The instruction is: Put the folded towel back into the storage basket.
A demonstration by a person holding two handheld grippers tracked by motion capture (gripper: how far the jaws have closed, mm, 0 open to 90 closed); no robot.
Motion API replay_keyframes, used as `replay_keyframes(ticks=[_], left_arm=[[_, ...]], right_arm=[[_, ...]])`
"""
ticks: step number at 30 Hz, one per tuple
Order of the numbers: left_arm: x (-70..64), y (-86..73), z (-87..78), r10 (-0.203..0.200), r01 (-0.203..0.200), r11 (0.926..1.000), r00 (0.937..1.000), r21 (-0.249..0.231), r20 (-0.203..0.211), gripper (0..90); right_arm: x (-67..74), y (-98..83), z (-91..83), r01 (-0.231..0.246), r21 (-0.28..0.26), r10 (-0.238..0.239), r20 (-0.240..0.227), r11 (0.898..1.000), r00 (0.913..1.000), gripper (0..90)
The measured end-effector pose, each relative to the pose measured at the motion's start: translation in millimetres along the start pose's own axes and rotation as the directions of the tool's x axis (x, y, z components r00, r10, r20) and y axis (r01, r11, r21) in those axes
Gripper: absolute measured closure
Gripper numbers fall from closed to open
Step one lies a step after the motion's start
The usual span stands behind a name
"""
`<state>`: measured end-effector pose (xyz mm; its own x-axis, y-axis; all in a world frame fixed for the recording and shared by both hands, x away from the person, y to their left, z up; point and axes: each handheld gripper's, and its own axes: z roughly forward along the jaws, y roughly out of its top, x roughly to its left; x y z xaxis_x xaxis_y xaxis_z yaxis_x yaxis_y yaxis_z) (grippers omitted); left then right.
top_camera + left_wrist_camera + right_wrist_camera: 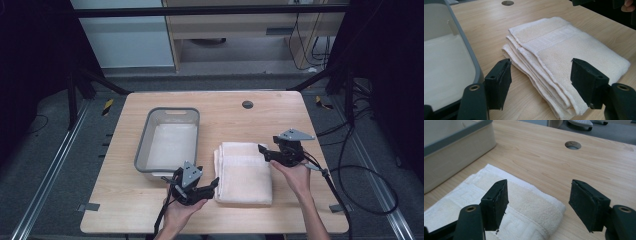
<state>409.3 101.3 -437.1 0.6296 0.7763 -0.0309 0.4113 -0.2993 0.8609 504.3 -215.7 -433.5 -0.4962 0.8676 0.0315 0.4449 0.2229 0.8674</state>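
Now your left gripper (206, 186) has its fingers (499, 82) spread wide with nothing between them, hovering just off the towel's (243, 172) near left corner (the stacked folds show plainly in the left gripper view). Your right gripper (265, 151) is also wide open and holds nothing; its fingers (495, 203) stand over the towel's far right corner, one above the woven band, the other above bare wood. That folded cream towel lies flat on the counter (280, 112), right of centre and nearer the front edge. Just beside it to the left sits a grey-rimmed tub (144, 137), apart from the towel. Toward the far edge there is a round cable hole (247, 104).
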Motion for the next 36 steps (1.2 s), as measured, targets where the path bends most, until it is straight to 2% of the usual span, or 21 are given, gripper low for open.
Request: replay_keyframes(ticks=[12, 18, 21, 36], left_arm=[[-8.5, -5.7, 16.1, 0.012, -0.013, 0.999, 0.9998, 0.042, 0.014, 31.8], [-8.5, -11.0, 25.8, 0.013, -0.014, 0.9972, 0.9998, 0.073, 0.016, 30.8], [-8.3, -13.2, 29.5, 0.013, -0.014, 0.9963, 0.9998, 0.085, 0.016, 30.5], [-13.1, -28.2, 51.3, 0.014, -0.02, 0.9873, 0.9992, 0.158, 0.037, 27.3]], right_arm=[[-7.5, -15.6, 13.2, -0.013, 0.052, 0.012, 0.011, 0.999, 0.9999, 32.0], [-9.2, -21.7, 21.0, -0.032, 0.079, 0.031, 0.014, 0.996, 0.9994, 32.3], [-9.5, -23.3, 23.2, -0.026, 0.087, 0.024, 0.017, 0.996, 0.9996, 32.4], [-11.5, -35.2, 37.5, -0.045, 0.134, 0.043, 0.018, 0.99, 0.9989, 33.6]])
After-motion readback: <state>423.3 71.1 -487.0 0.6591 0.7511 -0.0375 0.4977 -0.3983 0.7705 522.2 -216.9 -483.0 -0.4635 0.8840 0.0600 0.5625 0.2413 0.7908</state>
